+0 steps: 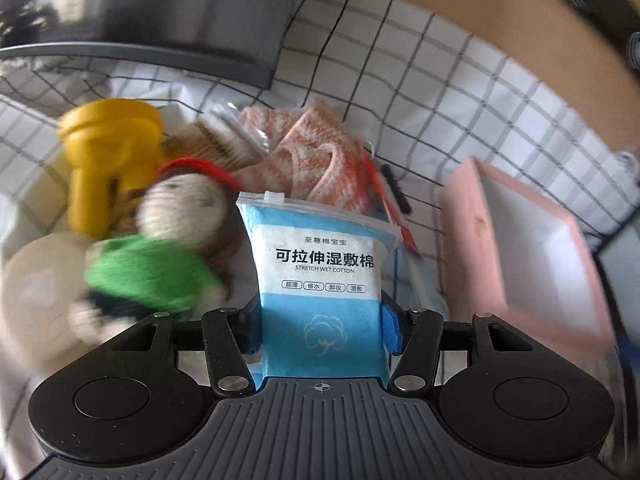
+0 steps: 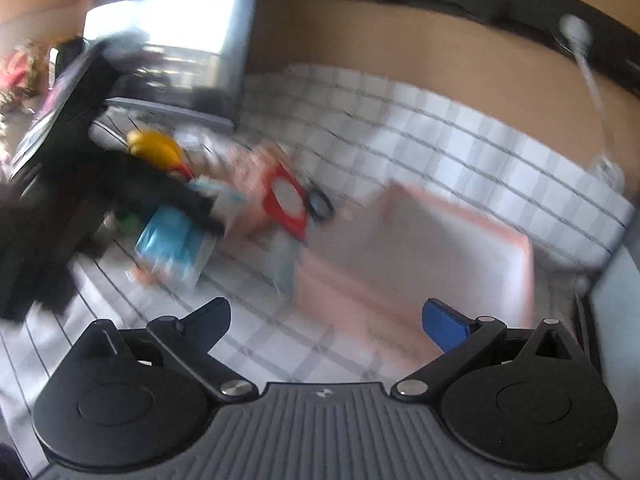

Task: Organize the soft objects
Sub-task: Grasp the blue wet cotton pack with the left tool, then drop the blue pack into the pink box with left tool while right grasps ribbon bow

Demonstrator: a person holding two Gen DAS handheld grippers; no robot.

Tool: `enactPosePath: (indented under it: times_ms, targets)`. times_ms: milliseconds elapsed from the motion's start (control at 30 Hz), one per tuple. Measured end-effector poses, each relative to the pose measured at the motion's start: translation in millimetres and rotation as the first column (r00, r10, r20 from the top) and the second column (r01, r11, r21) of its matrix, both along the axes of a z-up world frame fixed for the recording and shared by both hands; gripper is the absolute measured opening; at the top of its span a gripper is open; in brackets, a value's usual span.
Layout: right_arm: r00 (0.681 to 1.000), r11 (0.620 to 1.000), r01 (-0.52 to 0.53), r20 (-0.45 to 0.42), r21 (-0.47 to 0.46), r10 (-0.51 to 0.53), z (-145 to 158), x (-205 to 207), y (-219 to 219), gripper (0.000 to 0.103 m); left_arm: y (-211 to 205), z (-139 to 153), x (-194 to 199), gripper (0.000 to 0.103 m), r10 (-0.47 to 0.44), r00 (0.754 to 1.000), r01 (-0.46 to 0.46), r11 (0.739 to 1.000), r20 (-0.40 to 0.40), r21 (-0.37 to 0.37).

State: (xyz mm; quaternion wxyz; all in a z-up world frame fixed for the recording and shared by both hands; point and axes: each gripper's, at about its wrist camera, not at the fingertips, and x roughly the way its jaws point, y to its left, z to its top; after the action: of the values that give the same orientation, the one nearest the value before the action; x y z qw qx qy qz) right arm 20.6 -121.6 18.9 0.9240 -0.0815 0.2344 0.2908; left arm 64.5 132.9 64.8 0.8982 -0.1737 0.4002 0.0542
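My left gripper (image 1: 320, 328) is shut on a blue and white pack of stretch wet cotton (image 1: 318, 272), held upright above the checked cloth. Left of it lie a knitted doll with a green body (image 1: 160, 248) and a yellow plastic piece (image 1: 108, 160). Behind the pack lie orange and white knitted items (image 1: 308, 156). A pink tray (image 1: 532, 248) lies to the right. My right gripper (image 2: 326, 320) is open and empty over the cloth, near the pink tray (image 2: 420, 256). The right wrist view is blurred; the left gripper (image 2: 132, 188) with the blue pack (image 2: 172, 240) shows at its left.
A checked white cloth (image 1: 440, 92) covers the surface. A dark grey box (image 1: 188, 12) stands at the back left. A brown wall (image 1: 500, 12) runs behind. A beige round object (image 1: 36, 296) lies at the far left. A red packet (image 2: 286, 196) lies mid-cloth.
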Motion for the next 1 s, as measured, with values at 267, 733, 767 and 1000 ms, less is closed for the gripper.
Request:
enactPosePath:
  times_ms: [267, 733, 767, 1000]
  targets:
    - [0.96, 0.984, -0.122, -0.238, 0.131, 0.15, 42, 108, 70, 0.077, 33, 13, -106, 0.059, 0.007, 1.0, -0.008, 0.993, -0.005, -0.115]
    - [0.9, 0.911, -0.404, -0.213, -0.083, 0.379, -40, 22, 180, 0.074, 98, 4, -205, 0.059, 0.243, 0.968, -0.25, 0.948, -0.06, -0.195]
    - [0.903, 0.916, -0.394, -0.218, -0.079, 0.37, -44, 23, 185, 0.066, 97, 5, -203, 0.059, 0.233, 0.97, -0.241, 0.951, -0.063, -0.191]
    - [0.908, 0.925, -0.378, -0.214, -0.047, 0.36, -23, 9, 170, 0.015, 70, 11, -181, 0.059, 0.067, 0.994, -0.079, 0.985, -0.082, -0.154]
